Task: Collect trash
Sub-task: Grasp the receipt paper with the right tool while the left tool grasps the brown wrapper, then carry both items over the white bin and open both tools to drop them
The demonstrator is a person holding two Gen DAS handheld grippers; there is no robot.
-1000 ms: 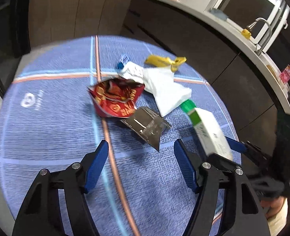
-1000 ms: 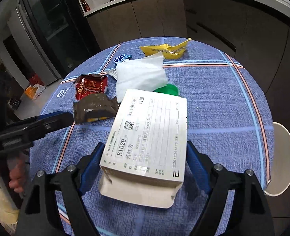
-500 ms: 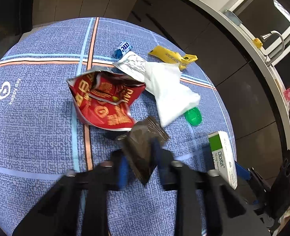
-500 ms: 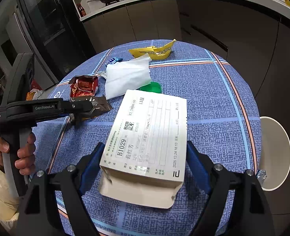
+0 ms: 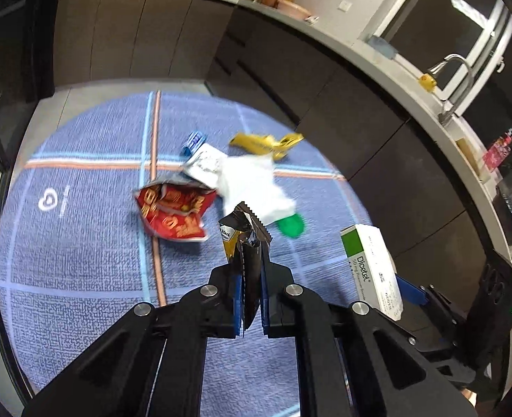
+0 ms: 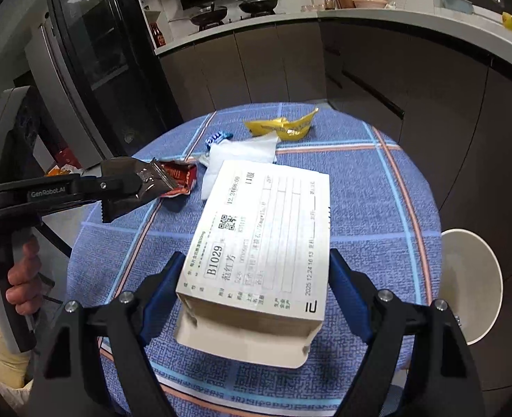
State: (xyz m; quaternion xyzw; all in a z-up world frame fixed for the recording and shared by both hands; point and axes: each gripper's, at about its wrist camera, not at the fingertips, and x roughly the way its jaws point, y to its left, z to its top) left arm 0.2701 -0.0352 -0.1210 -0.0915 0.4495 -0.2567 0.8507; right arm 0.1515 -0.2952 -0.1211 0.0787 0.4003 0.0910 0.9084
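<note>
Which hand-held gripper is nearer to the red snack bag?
Left. The left hand-held gripper, shut on a dark wrapper, sits just beside the red snack bag. The right hand-held gripper, holding a medicine box, is farther off.

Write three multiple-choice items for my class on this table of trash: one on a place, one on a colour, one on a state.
1. Where does the red crinkled snack bag lie?
A. on the blue checked tablecloth
B. on the counter
C. in the white box

2. What colour is the crumpled wrapper at the table's far side?
A. green
B. yellow
C. pink

3. What is the left gripper doing?
A. standing open
B. clamping the dark foil wrapper
C. clamping the tissue

Answers: 1 A, the bag rests flat on the cloth. 2 B, it shows bright yellow. 3 B, the blue pads press the foil from both sides.
</note>
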